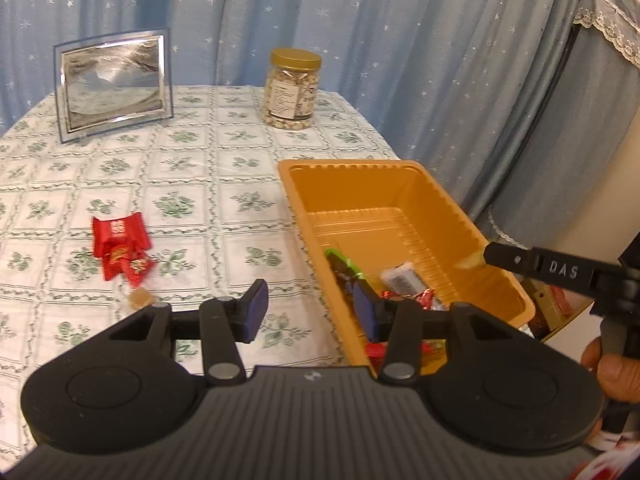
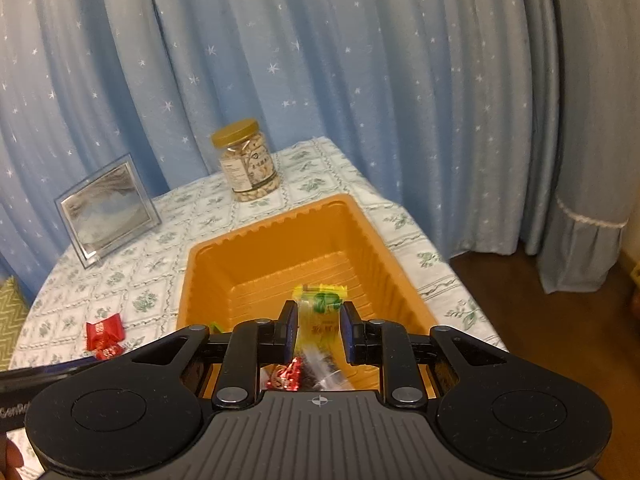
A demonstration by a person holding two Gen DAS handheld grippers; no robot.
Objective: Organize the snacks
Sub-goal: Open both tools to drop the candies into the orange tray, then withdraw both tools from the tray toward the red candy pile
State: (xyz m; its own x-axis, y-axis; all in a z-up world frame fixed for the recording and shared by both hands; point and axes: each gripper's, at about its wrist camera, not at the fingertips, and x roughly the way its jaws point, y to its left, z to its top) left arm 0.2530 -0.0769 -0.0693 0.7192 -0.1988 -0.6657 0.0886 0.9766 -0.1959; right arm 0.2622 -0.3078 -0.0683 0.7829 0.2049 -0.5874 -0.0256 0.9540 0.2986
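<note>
Left wrist view puts my left claw (image 1: 310,312) over the near left rim of the orange tray (image 1: 404,168), jaws apart with nothing between them. Inside the tray I see a green-edged packet (image 1: 340,266), a white wrapped bar (image 1: 402,278) and a red foil candy (image 1: 424,298). Left of the tray, red snack packets (image 1: 120,248) and one small tan candy (image 1: 140,299) lie on the worktop (image 1: 200,184). Beyond the tray stand a nut jar (image 1: 292,88) and a picture frame (image 1: 114,82). My right claw (image 2: 319,330) hangs over the tray's near end, jaws parted; a yellow-green packet (image 2: 320,304) sits between them, seemingly untouched.
</note>
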